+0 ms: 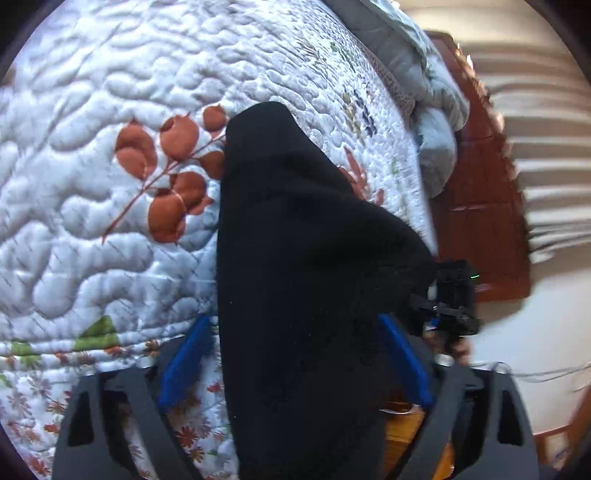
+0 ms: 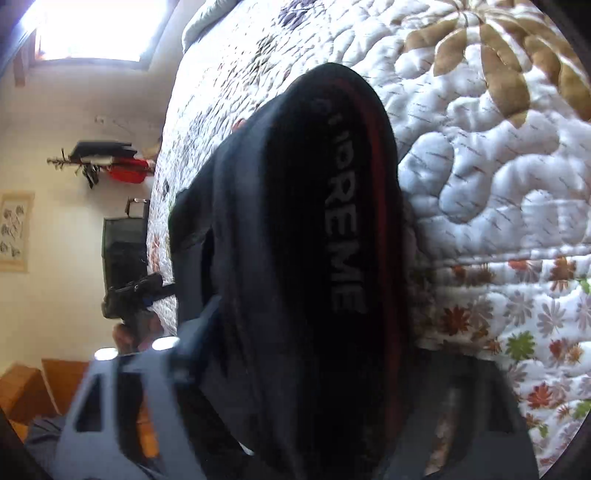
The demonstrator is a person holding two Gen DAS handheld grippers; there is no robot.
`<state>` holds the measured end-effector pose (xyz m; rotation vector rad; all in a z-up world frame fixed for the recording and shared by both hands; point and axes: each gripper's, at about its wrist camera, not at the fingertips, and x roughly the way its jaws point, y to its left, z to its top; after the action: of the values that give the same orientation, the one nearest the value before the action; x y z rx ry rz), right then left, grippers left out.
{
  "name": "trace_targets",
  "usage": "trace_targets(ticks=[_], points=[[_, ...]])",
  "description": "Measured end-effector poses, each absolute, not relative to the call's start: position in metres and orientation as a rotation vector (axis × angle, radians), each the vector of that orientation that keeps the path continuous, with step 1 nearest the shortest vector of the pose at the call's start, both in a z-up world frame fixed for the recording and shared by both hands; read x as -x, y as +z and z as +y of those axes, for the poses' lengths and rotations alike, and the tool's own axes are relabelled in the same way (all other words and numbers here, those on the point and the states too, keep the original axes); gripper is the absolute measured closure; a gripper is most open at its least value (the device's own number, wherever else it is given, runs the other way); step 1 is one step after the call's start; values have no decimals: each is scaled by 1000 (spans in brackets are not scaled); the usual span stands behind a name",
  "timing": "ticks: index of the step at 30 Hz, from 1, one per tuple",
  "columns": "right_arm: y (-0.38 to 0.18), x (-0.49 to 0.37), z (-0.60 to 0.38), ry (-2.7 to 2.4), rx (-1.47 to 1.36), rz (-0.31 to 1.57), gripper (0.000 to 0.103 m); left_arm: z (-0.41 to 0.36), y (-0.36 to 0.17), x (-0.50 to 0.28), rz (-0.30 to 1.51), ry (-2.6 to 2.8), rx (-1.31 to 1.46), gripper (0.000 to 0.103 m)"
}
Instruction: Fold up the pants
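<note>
The black pants (image 1: 295,258) hang between my two grippers above the quilted bed. In the left wrist view the dark cloth runs through the blue fingers (image 1: 188,362) of my left gripper (image 1: 295,362), which stand wide apart with the cloth between them. In the right wrist view the pants (image 2: 295,240) show a red stripe and the grey word "SUPREME" (image 2: 341,240). They cover most of my right gripper (image 2: 295,369), so its jaws are hidden. The right gripper also shows at the pants' far end in the left wrist view (image 1: 447,306).
A white quilt with leaf and flower prints (image 1: 110,221) covers the bed, seen too in the right wrist view (image 2: 498,184). A grey duvet (image 1: 432,110) lies at the bed's far side. A wooden headboard (image 1: 476,206), cream walls and a window (image 2: 92,29) surround it.
</note>
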<state>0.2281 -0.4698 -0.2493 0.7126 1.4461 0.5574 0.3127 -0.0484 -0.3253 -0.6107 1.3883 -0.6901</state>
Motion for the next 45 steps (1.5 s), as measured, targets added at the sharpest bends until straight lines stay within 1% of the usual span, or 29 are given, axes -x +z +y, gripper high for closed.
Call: trace_targets(ticks=[1,2,3,4,6,8,12,16,19,25,31,34,36,38,40,41,42,43,44,45], points=[[-246,-226,-472,562,-710,1442,56,-55,-323,-312,1402,-671,542,46],[-240,-224,-469,562,-691,1436,63,-59,-320,-310,1401,-650,500,48],[-237,-222,-466,560,-677,1431,67,-60,-318,-309,1399,-635,488,52],[-232,-220,-463,554,-654,1423,68,-60,-316,-308,1403,-621,483,54],[-221,-220,-454,536,-604,1408,71,-58,-312,-308,1401,-609,501,67],[-209,-219,-447,528,-566,1390,72,-55,-306,-305,1389,-609,505,72],[-183,-215,-432,534,-503,1354,74,-43,-285,-299,1337,-608,494,73],[-155,-227,-403,563,-453,1308,74,-9,-260,-303,1270,-597,513,73],[-137,-255,-364,597,-427,1272,74,30,-238,-315,1208,-565,526,73],[-133,-335,-265,667,-385,1238,74,129,-219,-369,1133,-440,535,73],[-168,-415,-172,713,-401,1279,74,222,-238,-439,1181,-352,568,73],[-191,-445,-137,725,-420,1323,74,258,-259,-464,1228,-328,601,73],[-212,-459,-125,726,-462,1367,74,278,-282,-475,1283,-319,653,73],[-234,-465,-121,703,-478,1408,73,284,-302,-477,1332,-318,670,73],[-255,-468,-129,664,-499,1443,68,288,-319,-474,1347,-330,683,66],[-261,-467,-134,656,-506,1452,59,289,-322,-472,1345,-339,699,60],[-264,-466,-139,650,-513,1458,50,290,-323,-470,1336,-342,713,57],[-262,-465,-144,641,-521,1454,46,291,-321,-466,1325,-339,709,53],[-253,-465,-155,619,-521,1430,43,296,-314,-463,1305,-323,682,52],[-245,-464,-165,596,-520,1403,43,301,-300,-460,1260,-271,613,48]])
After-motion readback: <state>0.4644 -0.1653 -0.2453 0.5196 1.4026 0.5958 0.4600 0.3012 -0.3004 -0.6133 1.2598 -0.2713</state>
